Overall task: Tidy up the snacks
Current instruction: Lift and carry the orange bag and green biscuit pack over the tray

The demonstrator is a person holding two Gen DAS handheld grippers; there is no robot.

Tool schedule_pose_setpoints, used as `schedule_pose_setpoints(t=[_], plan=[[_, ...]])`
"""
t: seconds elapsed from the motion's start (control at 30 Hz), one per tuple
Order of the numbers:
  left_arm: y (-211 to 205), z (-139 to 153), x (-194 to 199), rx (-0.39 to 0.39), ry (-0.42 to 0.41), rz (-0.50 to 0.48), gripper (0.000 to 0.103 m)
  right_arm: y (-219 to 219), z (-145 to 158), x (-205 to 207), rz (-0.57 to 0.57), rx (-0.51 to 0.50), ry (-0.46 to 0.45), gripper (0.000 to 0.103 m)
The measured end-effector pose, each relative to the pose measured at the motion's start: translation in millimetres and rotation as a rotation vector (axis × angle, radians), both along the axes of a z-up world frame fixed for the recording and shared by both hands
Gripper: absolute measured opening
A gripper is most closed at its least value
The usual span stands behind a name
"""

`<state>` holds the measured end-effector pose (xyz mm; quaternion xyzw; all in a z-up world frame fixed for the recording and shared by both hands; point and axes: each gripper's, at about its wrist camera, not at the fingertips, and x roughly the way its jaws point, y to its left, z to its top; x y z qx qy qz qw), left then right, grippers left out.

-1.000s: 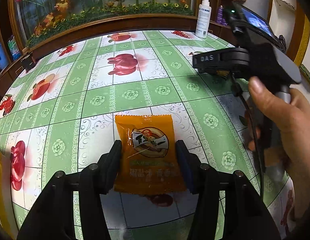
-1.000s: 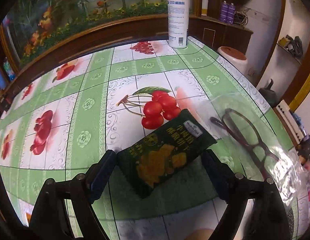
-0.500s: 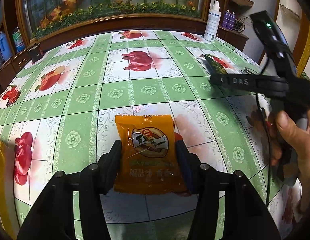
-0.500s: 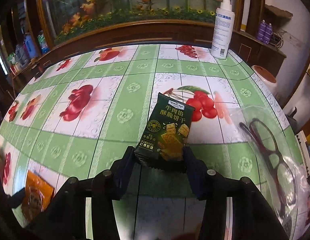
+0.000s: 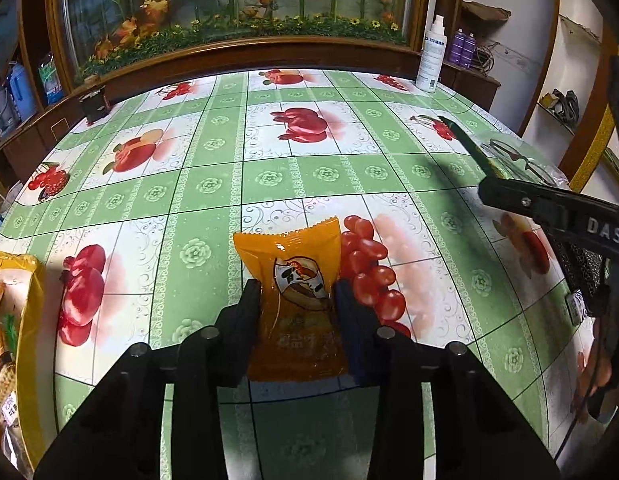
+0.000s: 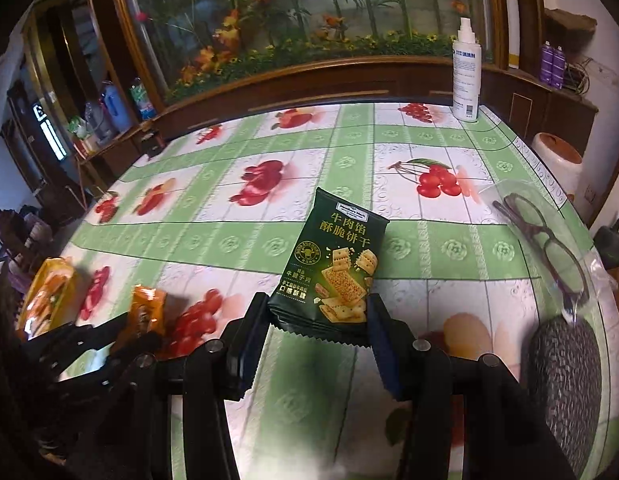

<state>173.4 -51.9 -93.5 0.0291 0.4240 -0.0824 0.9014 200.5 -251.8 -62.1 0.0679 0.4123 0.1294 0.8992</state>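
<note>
My left gripper (image 5: 297,304) is shut on an orange snack packet (image 5: 295,292) and holds it above the fruit-pattern tablecloth. My right gripper (image 6: 317,320) is shut on a dark green cracker packet (image 6: 335,268), lifted off the table. In the right wrist view the left gripper (image 6: 121,340) with its orange packet (image 6: 143,312) shows at lower left. In the left wrist view the right gripper's body (image 5: 549,208) and the edge of the green packet (image 5: 465,144) show at the right.
A yellow bag of snacks (image 5: 9,320) lies at the table's left edge, also in the right wrist view (image 6: 49,300). Glasses in a clear sleeve (image 6: 545,240) and a dark pouch (image 6: 565,380) lie at the right. A white spray bottle (image 6: 466,72) stands at the back.
Both grippers have risen with their packets, which now hang clear of the table. The right gripper has turned left, bringing the left gripper and yellow bag into its view.
</note>
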Motion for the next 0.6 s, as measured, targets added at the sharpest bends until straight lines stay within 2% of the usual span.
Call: schedule_pose_setpoints(t=[0.07,0.27,0.6], plan=[[6,1,-5,-0.017,0.003,0.002,0.034,3,6,-11,0.017,0.019,-0.012,0.05],[23,10,-26,-0.001,-0.017,0.038,0.033,19,14,-37,0.065,0.045,-0.03,0.05],[61,49,-75,0.048,-0.097,0.125,0.033,76,15,-76,0.175,0.087,-0.016,0.05]])
